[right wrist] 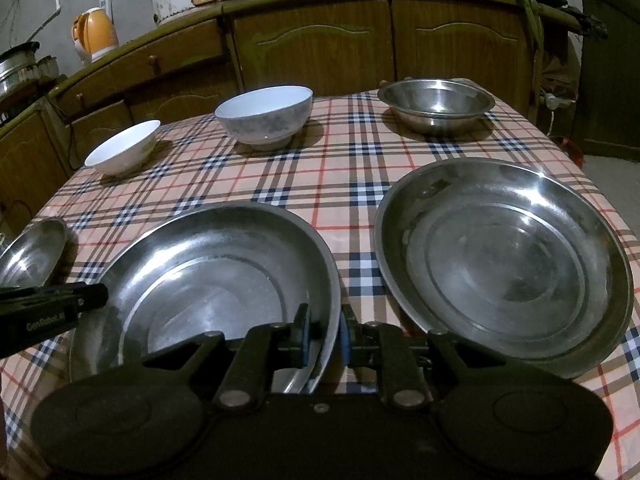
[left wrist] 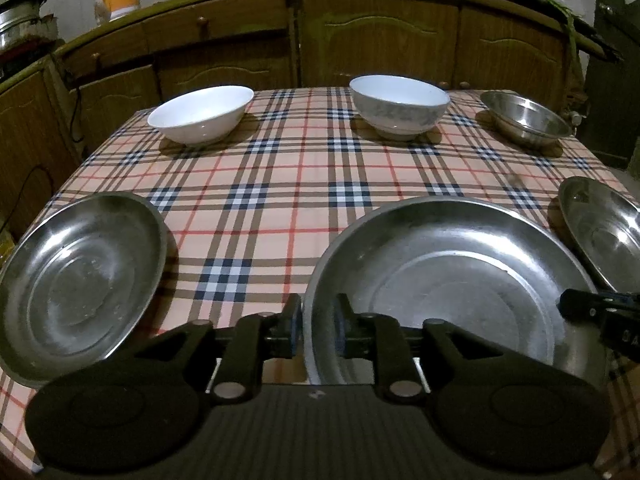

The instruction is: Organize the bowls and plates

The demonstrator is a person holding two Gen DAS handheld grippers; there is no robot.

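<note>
— What's the biggest thing on that checked tablecloth [left wrist: 280, 184]?

— The large steel plate [left wrist: 448, 280], low and right of centre in the left view. Both tools have it: the left gripper [left wrist: 318, 330] is clamped across its left rim, one pad inside and one outside, and the right gripper [right wrist: 325, 334] is pinched on its right rim, bottom centre of the right view.

— And the rest?

— Two mid-sized steel plates, one at lower left [left wrist: 76, 284], one at the right edge [left wrist: 604, 228]. Along the top: the patterned bowl [left wrist: 398, 106], the white bowl [left wrist: 200, 114], and the small steel bowl [left wrist: 524, 118] at upper right.

— How should the lift go, do you think?

— I'd raise both sides together and level; thin steel can slip from the pads if one side leads. As the widest plate, it likely belongs at the bottom of the stack.
</note>
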